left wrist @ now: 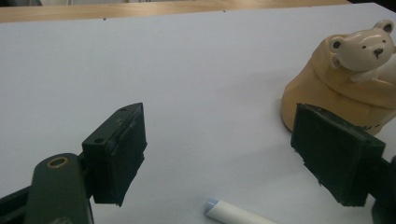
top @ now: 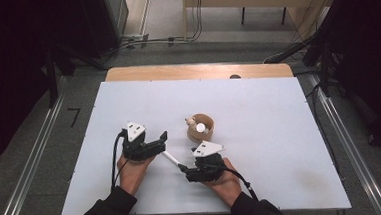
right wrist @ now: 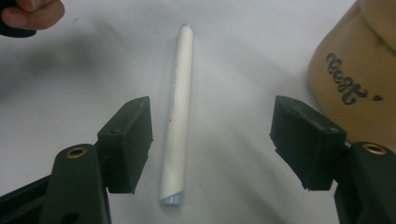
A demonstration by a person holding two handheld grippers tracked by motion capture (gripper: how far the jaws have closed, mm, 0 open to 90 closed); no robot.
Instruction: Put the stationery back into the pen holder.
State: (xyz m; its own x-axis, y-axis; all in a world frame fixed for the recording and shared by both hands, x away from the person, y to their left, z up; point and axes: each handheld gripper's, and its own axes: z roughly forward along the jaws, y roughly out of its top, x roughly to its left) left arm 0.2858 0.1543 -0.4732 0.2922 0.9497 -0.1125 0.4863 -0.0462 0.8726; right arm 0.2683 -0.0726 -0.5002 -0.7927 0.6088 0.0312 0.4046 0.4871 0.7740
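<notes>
Right gripper (right wrist: pixel 212 140) straddles the white tube (right wrist: pixel 179 112) lying near the table's (top: pixel 280 132) front edge, jaws apart, untouched; centre it, then squeeze; left gripper (left wrist: pixel 219 154), jaws apart, holds nothing beside the bear cup (left wrist: pixel 345 88).

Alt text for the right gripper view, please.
A white tube lies flat on the white table, lengthwise between the right gripper's open black jaws, untouched. A tan container with dark lettering stands at right; fingertips show top left.
</notes>
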